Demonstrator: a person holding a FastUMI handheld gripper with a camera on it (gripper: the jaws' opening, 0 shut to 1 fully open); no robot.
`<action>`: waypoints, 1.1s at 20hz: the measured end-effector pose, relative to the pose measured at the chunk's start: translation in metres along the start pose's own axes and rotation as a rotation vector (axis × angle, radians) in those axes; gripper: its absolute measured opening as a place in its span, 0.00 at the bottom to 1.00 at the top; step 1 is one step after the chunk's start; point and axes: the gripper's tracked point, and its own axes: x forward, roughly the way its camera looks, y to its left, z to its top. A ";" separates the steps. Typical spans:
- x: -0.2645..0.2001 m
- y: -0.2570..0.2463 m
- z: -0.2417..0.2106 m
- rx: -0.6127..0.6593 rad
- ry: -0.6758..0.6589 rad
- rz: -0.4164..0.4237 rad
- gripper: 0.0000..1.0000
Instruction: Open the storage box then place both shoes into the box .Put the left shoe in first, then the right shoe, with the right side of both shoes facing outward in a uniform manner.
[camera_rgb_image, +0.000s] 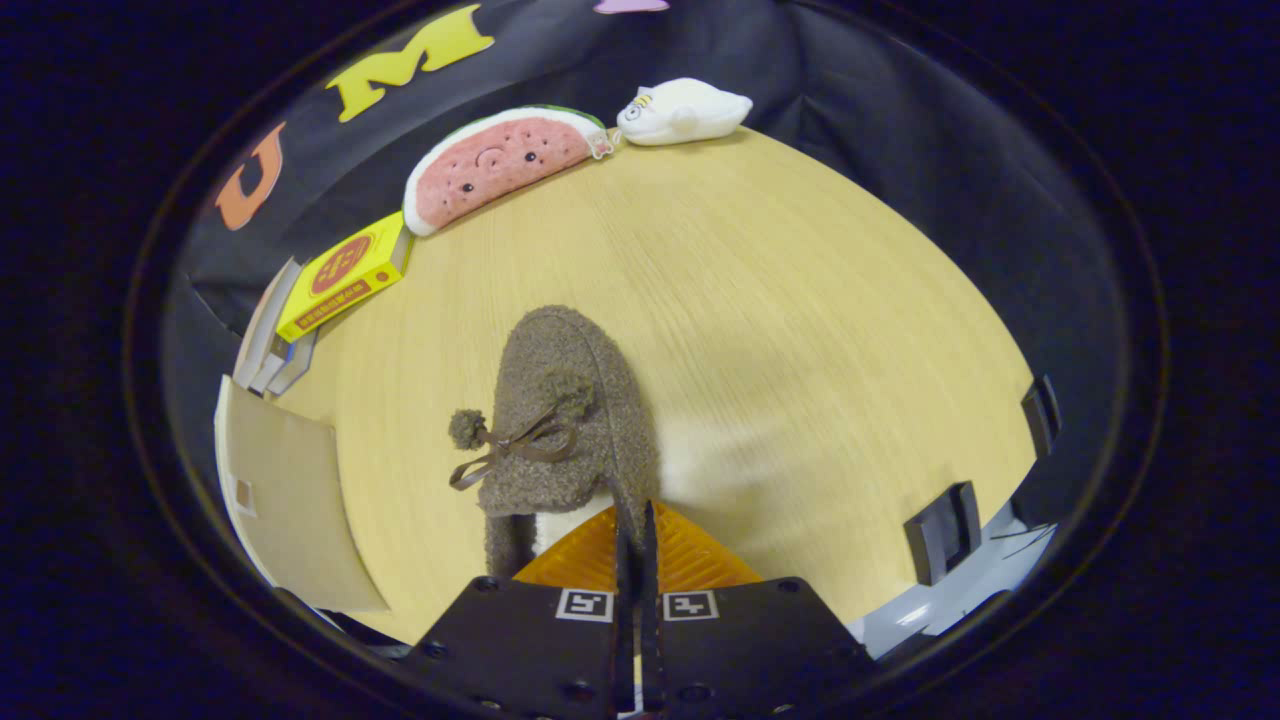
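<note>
A brown fuzzy slipper with a ribbon bow and pompoms hangs toe-forward above the wooden table. My gripper is shut on the slipper, both fingers pinching the right rim of its opening near the heel. The white lining shows just left of the fingers. The pale storage box stands at the left, its beige panel facing me, well left of the slipper. The inside of the box is hidden.
At the back left lie a yellow carton on flat white boards, a watermelon-slice plush and a white plush toy. Black clamps sit on the table's right edge.
</note>
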 end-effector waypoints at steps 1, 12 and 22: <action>-0.002 0.002 -0.002 0.020 0.012 0.033 0.03; -0.098 0.072 0.003 -0.085 -0.093 0.162 0.03; -0.183 0.217 -0.052 -0.249 -0.118 0.381 0.03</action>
